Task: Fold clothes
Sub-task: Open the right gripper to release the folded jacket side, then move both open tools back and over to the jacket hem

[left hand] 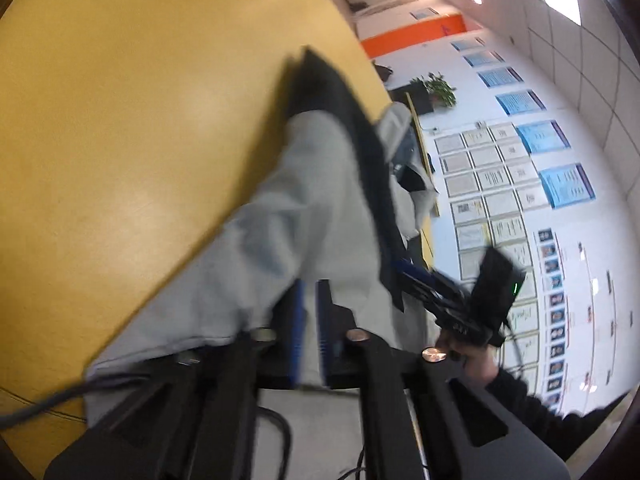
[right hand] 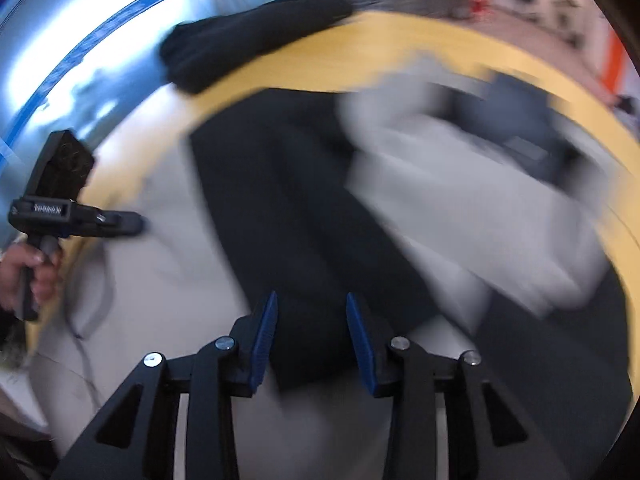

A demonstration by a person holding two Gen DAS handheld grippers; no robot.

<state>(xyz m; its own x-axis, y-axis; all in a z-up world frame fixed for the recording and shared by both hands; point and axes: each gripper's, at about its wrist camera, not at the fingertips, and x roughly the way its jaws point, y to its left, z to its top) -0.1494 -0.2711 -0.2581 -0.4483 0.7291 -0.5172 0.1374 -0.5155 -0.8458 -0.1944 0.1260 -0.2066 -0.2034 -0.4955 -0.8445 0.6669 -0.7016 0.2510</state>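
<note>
You are at a yellow bench point(left hand: 120, 100) in an office-like room, with a white wall of framed notices point(left hand: 492, 184) and potted plants point(left hand: 438, 88) beyond its far edge. The grey-and-black garment point(left hand: 304, 208) you are folding is draped across the bench and lifted toward you; in the right wrist view, which is heavily blurred, its grey part point(right hand: 460, 200) lies toward the right side of the bench and a broad black panel point(right hand: 288, 208) runs down the middle toward the near edge.

Your left gripper point(left hand: 310, 332) has its blue pads point(left hand: 298, 332) drawn close with a fold of the grey cloth pinched between them; the fabric hangs from that pinch and stretches away over the bench. Your right gripper point(right hand: 312, 340) has its blue pads point(right hand: 264, 340) spread apart, with the black panel's near end lying between and just past them; blur hides whether the pads touch the cloth.

In the left wrist view, your right gripper point(left hand: 460, 300) shows at the right, near the garment's black edge, held by a hand point(left hand: 476, 360) in a dark sleeve point(left hand: 560, 412). In the right wrist view, the left gripper point(right hand: 124, 220) sits at the left edge of the bench against the grey fabric, a hand point(right hand: 24, 276) around its handle.

A second dark garment point(right hand: 248, 36) lies bunched at the far edge of the bench, well apart from the one in work. A thin cable point(left hand: 52, 400) trails near the left gripper.
</note>
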